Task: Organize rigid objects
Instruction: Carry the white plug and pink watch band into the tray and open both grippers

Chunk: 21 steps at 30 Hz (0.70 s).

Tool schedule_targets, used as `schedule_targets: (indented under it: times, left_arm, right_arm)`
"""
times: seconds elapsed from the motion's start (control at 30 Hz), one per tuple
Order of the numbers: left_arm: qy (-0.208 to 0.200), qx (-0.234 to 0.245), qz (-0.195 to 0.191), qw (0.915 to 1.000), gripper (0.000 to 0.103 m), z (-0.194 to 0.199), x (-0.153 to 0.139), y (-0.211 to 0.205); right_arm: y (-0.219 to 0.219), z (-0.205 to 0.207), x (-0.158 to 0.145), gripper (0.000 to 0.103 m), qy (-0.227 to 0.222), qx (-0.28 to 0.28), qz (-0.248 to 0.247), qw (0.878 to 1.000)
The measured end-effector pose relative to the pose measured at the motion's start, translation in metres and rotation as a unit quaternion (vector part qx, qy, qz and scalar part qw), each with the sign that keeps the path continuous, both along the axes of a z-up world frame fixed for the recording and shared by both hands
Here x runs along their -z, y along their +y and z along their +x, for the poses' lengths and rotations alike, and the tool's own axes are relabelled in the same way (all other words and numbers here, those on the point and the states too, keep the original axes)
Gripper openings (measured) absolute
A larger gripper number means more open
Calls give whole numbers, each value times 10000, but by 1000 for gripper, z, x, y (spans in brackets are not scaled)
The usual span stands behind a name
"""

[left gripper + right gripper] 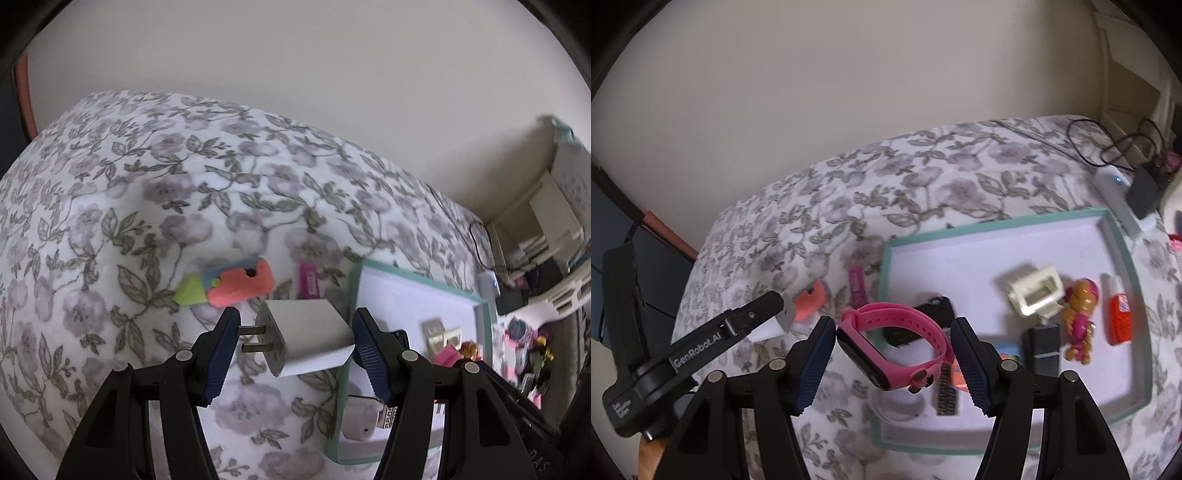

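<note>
My left gripper [295,323] is shut on a white wall charger [314,339], its prongs against the left pad, and holds it above the floral bedcover [147,184]. My right gripper [894,332] is shut on a pink fitness band [886,308] with a black screen, over the near left corner of a teal-rimmed white tray [997,224]. That tray [417,278] lies just right of the charger. In the right wrist view the left gripper's finger [757,310] shows at the left with the charger [785,317]. An orange, blue and green toy [236,284] and a pink stick [308,280] lie on the bedcover.
The tray holds several items: a cream clip [1034,291], a small doll [1078,314], a red bottle [1119,314] and a black block [1043,347]. A white power strip [1119,199], a black adapter [1145,192] and cables lie behind it. The bed drops off at the left.
</note>
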<state>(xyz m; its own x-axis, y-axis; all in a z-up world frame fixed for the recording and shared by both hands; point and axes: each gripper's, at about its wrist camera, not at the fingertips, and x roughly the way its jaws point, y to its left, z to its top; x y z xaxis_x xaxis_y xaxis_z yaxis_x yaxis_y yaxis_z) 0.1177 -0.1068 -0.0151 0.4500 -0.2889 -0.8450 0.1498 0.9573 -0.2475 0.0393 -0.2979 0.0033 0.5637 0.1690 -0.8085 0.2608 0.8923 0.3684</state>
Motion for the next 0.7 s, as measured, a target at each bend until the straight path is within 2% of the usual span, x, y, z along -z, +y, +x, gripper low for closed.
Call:
schedule_targets:
  times: [0.3,0.7]
  left_arm:
    - [-135,441,150,9988,64,-17,-2,-35]
    - [-152,866,348,9955,64,-32,3,-67]
  right_arm:
    - [-23,-8,7,68,161,224,-163,9995]
    - [-46,-13,10,68,180,479,-100,9986]
